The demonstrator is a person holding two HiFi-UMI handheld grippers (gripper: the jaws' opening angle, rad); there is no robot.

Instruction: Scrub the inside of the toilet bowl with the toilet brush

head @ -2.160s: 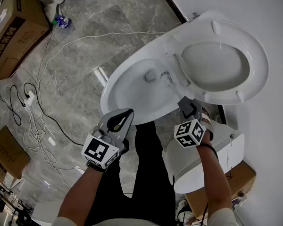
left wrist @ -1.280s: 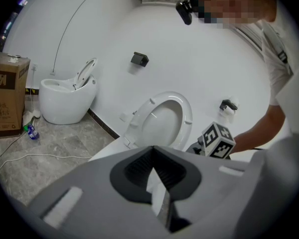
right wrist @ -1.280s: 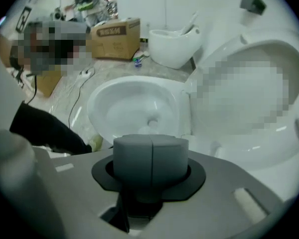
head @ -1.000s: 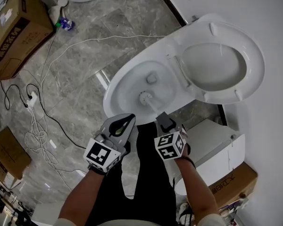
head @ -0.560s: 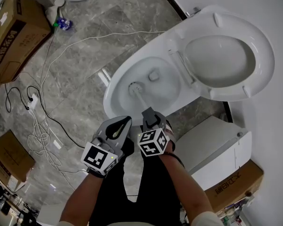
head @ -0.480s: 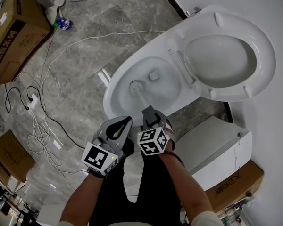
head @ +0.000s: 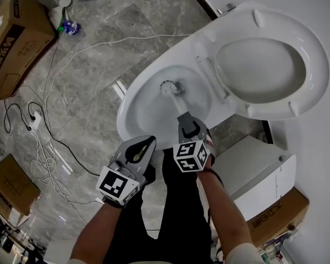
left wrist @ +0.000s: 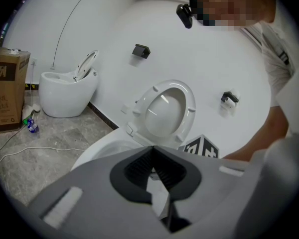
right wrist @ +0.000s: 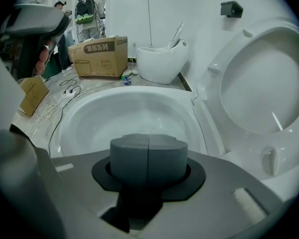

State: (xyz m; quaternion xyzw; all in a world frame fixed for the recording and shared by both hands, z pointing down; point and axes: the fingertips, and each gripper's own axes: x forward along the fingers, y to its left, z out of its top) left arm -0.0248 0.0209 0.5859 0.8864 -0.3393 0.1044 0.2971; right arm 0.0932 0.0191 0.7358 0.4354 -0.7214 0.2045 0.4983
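Observation:
The white toilet bowl (head: 137, 111) stands open, its seat and lid (head: 269, 65) tipped up at the right. A toilet brush reaches into the bowl, its round head (head: 168, 86) near the middle of the basin and its pale handle (head: 179, 106) running back to my right gripper (head: 187, 124). That gripper is shut on the grey handle end (right wrist: 148, 158), above the bowl's front rim. My left gripper (head: 137, 146) hangs just in front of the rim, to the left of the right one. Its jaws (left wrist: 152, 151) meet at the tips with nothing between them.
Cardboard boxes (head: 14, 37) and white cables (head: 44, 142) lie on the grey marble floor at the left. A small bottle (head: 69, 26) sits beside a second toilet (right wrist: 162, 59). A white cabinet (head: 258, 169) stands right of the bowl. People (right wrist: 89, 9) stand far off.
The brush head has swept from the bowl's left front toward the middle and back. My right gripper has shifted right and slightly forward with it. The left gripper has barely moved.

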